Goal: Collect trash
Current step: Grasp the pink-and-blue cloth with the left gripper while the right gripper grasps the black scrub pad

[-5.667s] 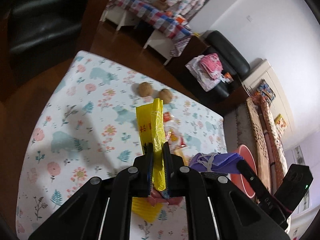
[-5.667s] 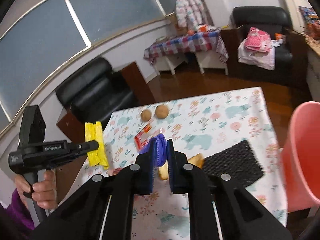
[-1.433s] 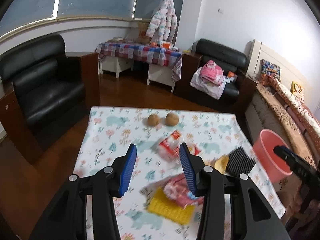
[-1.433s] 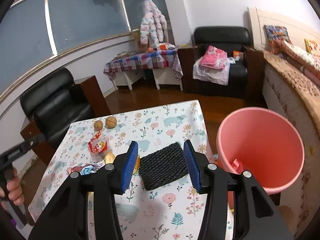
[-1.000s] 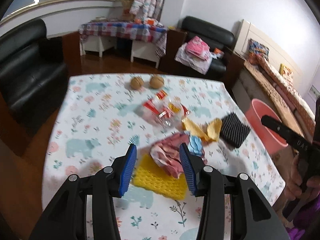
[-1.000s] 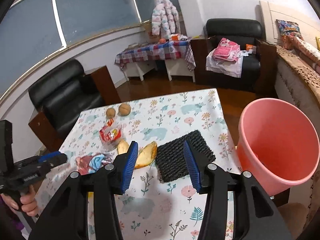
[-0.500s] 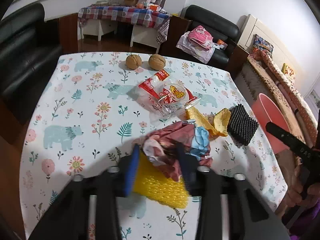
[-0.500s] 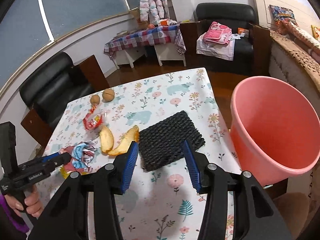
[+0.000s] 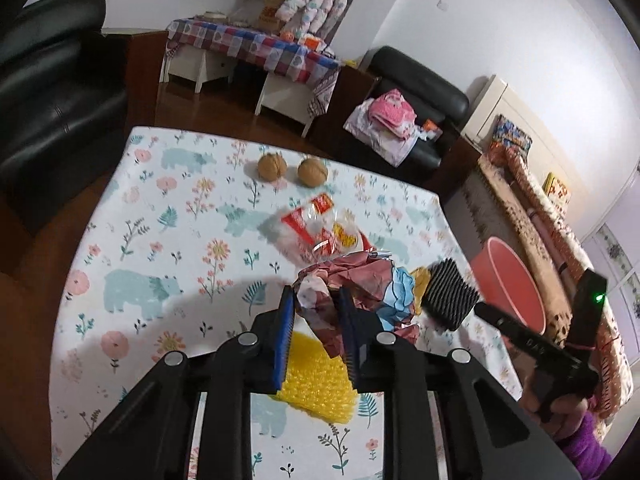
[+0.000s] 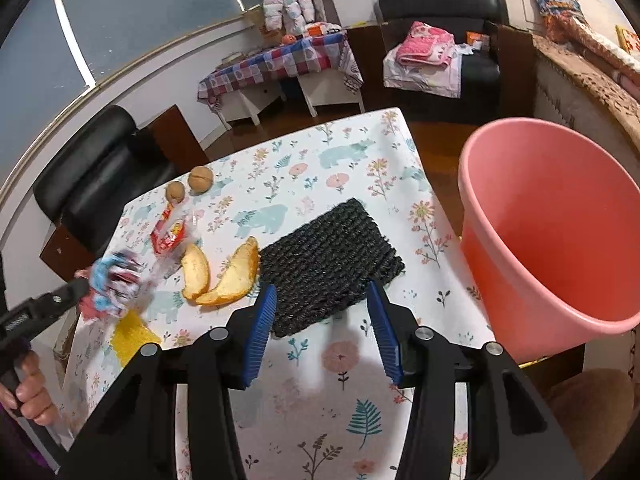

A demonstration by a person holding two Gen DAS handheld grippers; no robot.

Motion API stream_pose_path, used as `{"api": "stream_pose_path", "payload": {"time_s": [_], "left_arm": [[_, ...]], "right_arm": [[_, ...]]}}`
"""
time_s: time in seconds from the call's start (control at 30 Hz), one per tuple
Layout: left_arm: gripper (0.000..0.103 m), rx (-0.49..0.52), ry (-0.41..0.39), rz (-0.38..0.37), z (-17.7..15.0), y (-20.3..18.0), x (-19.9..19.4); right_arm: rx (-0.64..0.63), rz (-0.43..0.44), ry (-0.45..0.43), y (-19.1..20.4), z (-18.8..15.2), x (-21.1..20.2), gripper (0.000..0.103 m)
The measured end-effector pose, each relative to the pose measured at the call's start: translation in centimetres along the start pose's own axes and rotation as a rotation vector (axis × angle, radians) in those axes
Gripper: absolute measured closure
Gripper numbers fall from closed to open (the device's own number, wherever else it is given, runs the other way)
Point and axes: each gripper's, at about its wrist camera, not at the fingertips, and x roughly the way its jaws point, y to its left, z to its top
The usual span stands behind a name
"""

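Note:
My left gripper point(image 9: 316, 308) is shut on a crumpled red, white and blue wrapper point(image 9: 356, 280) and holds it just above the floral table point(image 9: 160, 240). The wrapper also shows blurred in the right wrist view point(image 10: 114, 282), at the tip of the left gripper. A yellow textured sheet point(image 9: 316, 376) lies under it. My right gripper point(image 10: 322, 322) is open and empty, over the near edge of a black woven mat point(image 10: 328, 256). The pink bucket point(image 10: 560, 236) stands off the table's right edge.
A clear red-and-yellow snack bag point(image 9: 320, 232), two orange peels point(image 10: 220, 270) and two walnuts point(image 9: 292, 168) lie on the table. Black armchairs point(image 9: 52, 92) and a low checked table point(image 9: 256, 52) stand beyond.
The left gripper dropped onto the crumpled wrapper and shut on it, lifting it slightly. The right gripper moved closer over the black mat and stayed open.

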Motion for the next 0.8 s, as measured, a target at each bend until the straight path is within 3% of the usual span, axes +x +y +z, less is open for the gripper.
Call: {"api": "stream_pose_path", "payload": {"time_s": [0.5, 0.77, 0.8], "left_arm": [[0.082, -0.034, -0.020, -0.014, 0.3, 1.0, -0.6], [0.082, -0.032, -0.013, -0.006, 0.2, 1.2, -0.5], [0.082, -0.030, -0.008, -0.001, 0.3, 1.2, -0.4]], "right_arm": [[0.168, 0.031, 0.093, -1.9, 0.9, 2.8, 0.055], [0.118, -0.062, 0.073, -1.0, 1.4, 4.2, 0.055], [0.104, -0.073, 0.067, -0.8, 1.4, 4.2, 0.061]]}}
